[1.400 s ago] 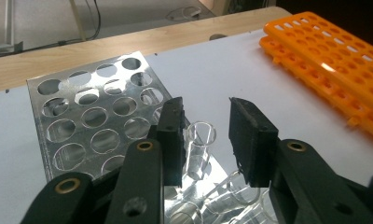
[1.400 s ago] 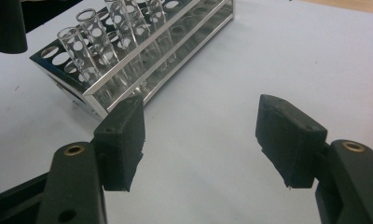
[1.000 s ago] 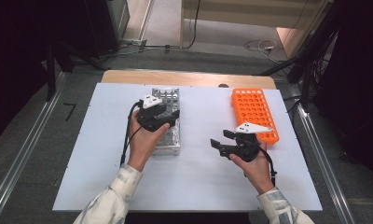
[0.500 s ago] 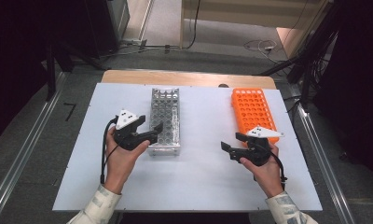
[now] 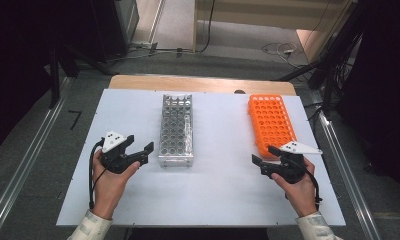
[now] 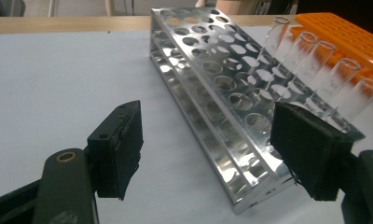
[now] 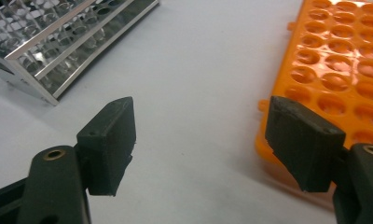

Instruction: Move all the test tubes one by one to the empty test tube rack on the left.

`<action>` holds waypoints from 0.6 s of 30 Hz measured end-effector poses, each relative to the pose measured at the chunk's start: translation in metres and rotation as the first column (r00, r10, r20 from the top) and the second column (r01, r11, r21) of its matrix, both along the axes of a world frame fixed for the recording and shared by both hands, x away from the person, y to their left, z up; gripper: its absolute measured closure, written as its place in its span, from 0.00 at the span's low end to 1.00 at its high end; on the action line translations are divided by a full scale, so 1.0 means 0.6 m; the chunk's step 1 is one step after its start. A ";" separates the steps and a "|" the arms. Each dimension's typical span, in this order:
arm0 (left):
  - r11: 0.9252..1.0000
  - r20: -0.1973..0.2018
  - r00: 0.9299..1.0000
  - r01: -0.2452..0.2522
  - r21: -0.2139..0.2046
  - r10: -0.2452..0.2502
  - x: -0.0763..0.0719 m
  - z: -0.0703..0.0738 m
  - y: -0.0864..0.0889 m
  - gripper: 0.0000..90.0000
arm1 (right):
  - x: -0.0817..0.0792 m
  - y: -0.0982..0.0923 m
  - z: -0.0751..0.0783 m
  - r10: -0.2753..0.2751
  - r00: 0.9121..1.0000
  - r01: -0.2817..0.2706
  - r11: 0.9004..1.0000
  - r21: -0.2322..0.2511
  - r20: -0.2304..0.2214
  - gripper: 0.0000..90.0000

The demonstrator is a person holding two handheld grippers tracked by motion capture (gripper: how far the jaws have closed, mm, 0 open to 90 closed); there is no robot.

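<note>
Black jaws stand apart on the left gripper (image 5: 139, 153), with nothing between them; they have just been opening. A hand (image 5: 109, 180) holds it low over the white table (image 5: 218, 190), just left of the near end of the metal rack (image 5: 176, 131). In the left gripper view, the rack (image 6: 222, 88) lies ahead and slightly to the right, its near corner close to the right-hand jaw, but not touching. A row of clear glass tubes (image 6: 315, 74) stands along its far side, leaning a little.

Over on the other side, the right gripper (image 5: 266, 157) is also apart and empty; its jaws have been opening within the last second. The person's right hand (image 5: 298, 187) keeps it just off the near end of the orange rack (image 5: 270, 122). In the right gripper view the orange rack (image 7: 343, 56) sits close by the right-hand jaw, its holes empty as far as I can see, and bare tabletop shows between the jaws. The corner of the metal rack (image 7: 58, 51) shows at upper left.

Both racks lie lengthwise on the table, well apart from each other, the metal one near the middle and the orange one toward the right edge.
</note>
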State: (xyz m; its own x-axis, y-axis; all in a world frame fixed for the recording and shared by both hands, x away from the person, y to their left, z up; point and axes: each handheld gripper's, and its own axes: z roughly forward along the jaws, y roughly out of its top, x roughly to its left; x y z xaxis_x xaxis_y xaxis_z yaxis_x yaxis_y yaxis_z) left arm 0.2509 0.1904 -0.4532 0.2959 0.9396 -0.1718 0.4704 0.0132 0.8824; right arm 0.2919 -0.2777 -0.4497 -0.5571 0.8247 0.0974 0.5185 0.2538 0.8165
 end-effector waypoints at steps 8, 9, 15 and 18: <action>0.999 -0.048 0.997 -0.052 0.001 0.052 -0.016 -0.036 0.031 0.28 | -0.015 -0.054 -0.012 -0.074 0.997 0.074 0.997 -0.026 -0.004 0.25; 0.998 -0.049 0.997 -0.057 0.000 0.057 -0.018 -0.038 0.034 0.28 | -0.017 -0.060 -0.013 -0.085 0.996 0.084 0.996 -0.029 -0.007 0.25; 0.995 -0.050 0.994 -0.094 0.008 0.095 -0.033 -0.045 0.059 0.28 | -0.025 -0.094 -0.021 -0.155 0.988 0.154 0.987 -0.052 -0.018 0.25; 0.994 -0.057 0.992 -0.112 0.012 0.113 -0.038 -0.050 0.071 0.27 | -0.029 -0.112 -0.026 -0.182 0.983 0.181 0.982 -0.058 -0.021 0.25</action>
